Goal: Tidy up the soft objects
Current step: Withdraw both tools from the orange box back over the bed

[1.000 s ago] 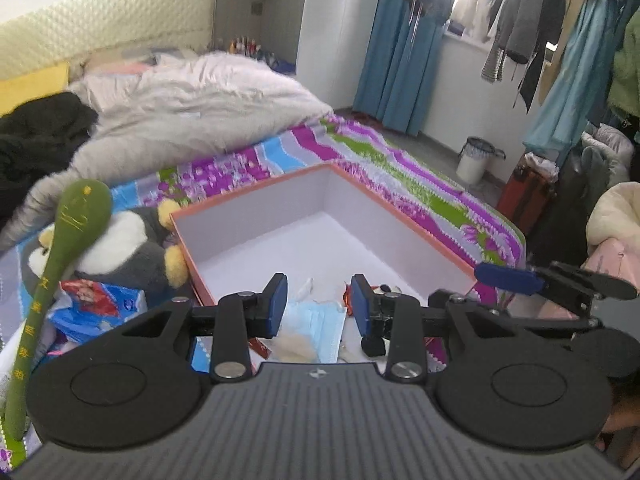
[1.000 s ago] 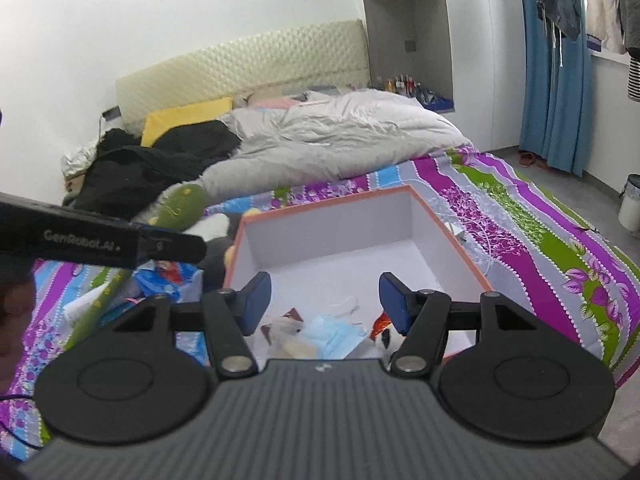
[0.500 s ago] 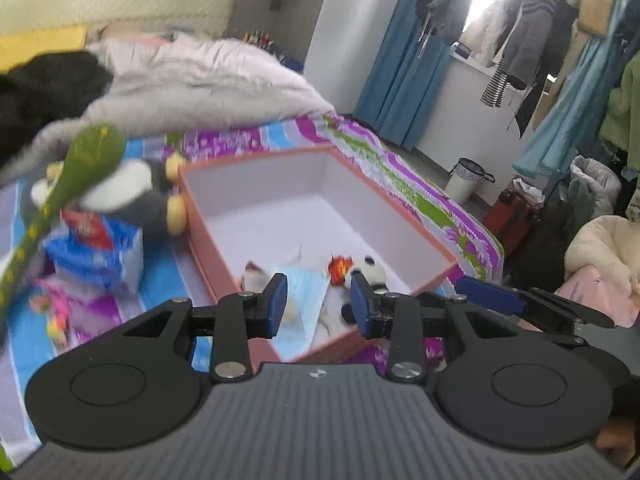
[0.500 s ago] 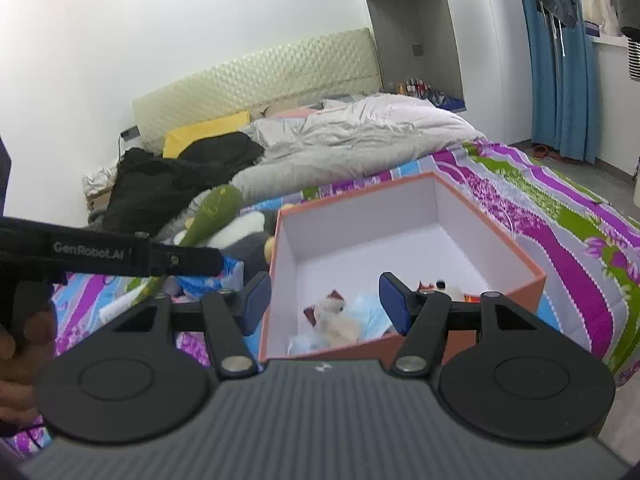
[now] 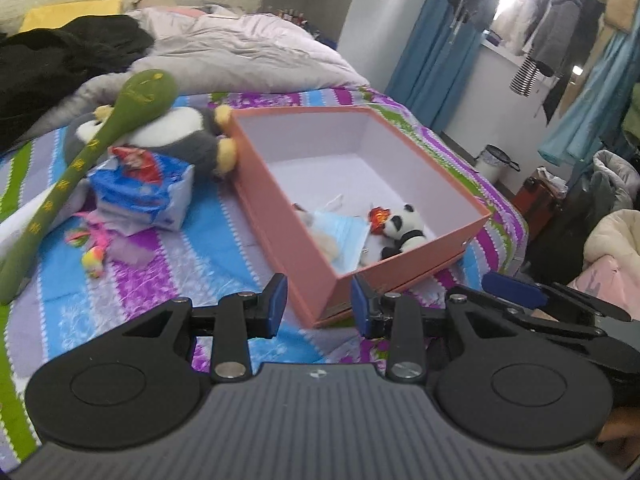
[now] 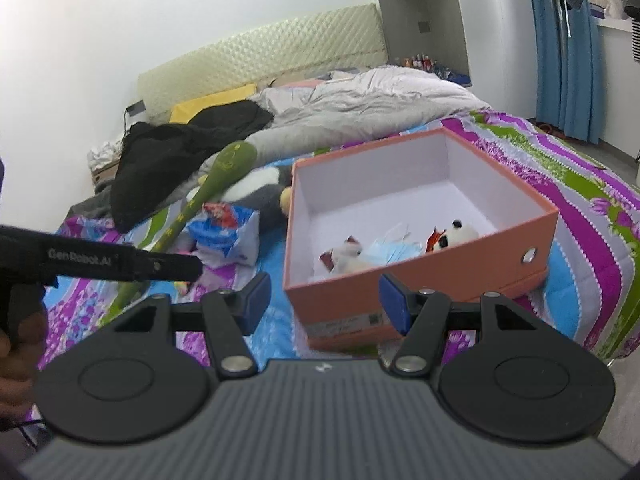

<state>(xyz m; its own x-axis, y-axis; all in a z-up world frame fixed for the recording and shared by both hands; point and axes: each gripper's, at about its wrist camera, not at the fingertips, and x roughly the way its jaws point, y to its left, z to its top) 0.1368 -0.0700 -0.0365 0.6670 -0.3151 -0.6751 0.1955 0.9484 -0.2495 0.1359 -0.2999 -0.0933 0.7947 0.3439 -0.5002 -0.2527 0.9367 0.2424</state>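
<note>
An orange box (image 5: 280,196) (image 6: 420,276) with a white inside sits on the striped bedspread. In it lie a small panda toy (image 5: 402,230) (image 6: 456,234), a blue face mask (image 5: 340,232), a red-orange item (image 5: 378,215) and a small white plush (image 6: 344,256). A grey-white penguin plush (image 5: 176,136), a long green plush spoon (image 5: 80,168) (image 6: 216,184), a blue tissue pack (image 5: 140,192) (image 6: 228,236) and small colourful toys (image 5: 94,248) lie left of the box. My left gripper (image 5: 318,308) is open and empty before the box's near corner. My right gripper (image 6: 324,304) is open and empty.
A grey duvet (image 5: 240,52) and black clothing (image 5: 60,56) cover the far bed. The other hand-held gripper crosses the right wrist view's left (image 6: 100,262). Hanging clothes (image 5: 560,36), a bin (image 5: 496,162) and piled garments (image 5: 612,232) stand right of the bed.
Both grippers have drawn back and up from the box. The box now lies farther ahead, with its near corner and outer walls in view. Both stay open.
</note>
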